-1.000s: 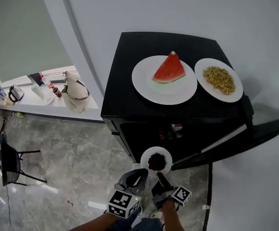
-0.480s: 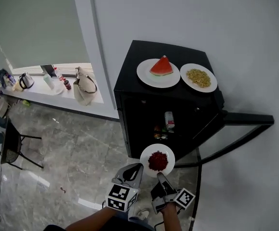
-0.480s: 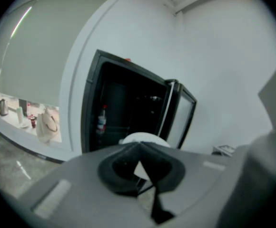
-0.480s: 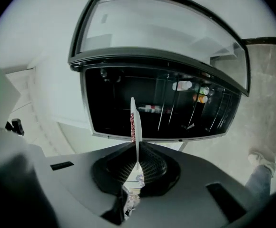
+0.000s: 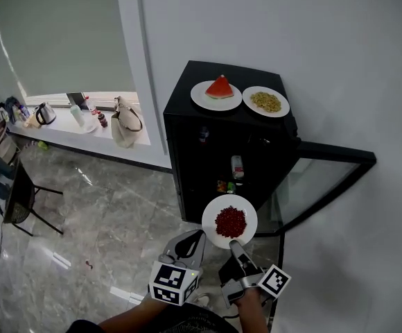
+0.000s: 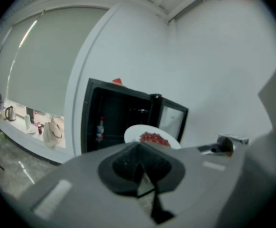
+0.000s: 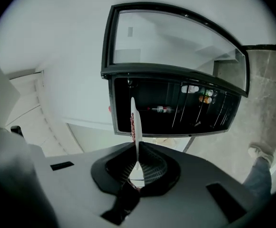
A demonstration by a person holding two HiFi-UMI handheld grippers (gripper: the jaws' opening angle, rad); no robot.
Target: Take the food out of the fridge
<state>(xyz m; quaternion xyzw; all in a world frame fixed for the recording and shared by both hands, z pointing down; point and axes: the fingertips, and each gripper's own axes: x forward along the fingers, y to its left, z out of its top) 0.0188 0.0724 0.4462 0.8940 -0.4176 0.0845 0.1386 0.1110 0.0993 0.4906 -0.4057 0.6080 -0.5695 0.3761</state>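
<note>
The black fridge (image 5: 208, 151) stands open, its glass door (image 5: 319, 186) swung out to the right. On its top sit a plate with a watermelon slice (image 5: 216, 94) and a plate of yellow food (image 5: 265, 101). My right gripper (image 5: 236, 247) is shut on the near rim of a white plate of red food (image 5: 229, 221), held in front of the fridge. In the right gripper view the plate (image 7: 133, 122) shows edge-on between the jaws of the right gripper (image 7: 137, 163). My left gripper (image 5: 198, 238) hangs beside it, shut and empty; the plate (image 6: 152, 136) lies past the tip of the left gripper (image 6: 139, 163).
A bottle (image 5: 237, 166) and small cans (image 5: 222, 186) remain on the fridge shelves. A window ledge at left holds a kettle (image 5: 45, 113), bottles and a beige bag (image 5: 125, 129). A black chair (image 5: 21, 200) stands on the marble floor. A shoe (image 7: 259, 152) shows lower right.
The view has drawn back from the fridge, which now looks smaller and farther. Both grippers have risen, and the plate of red food has come away from the fridge opening in the right gripper.
</note>
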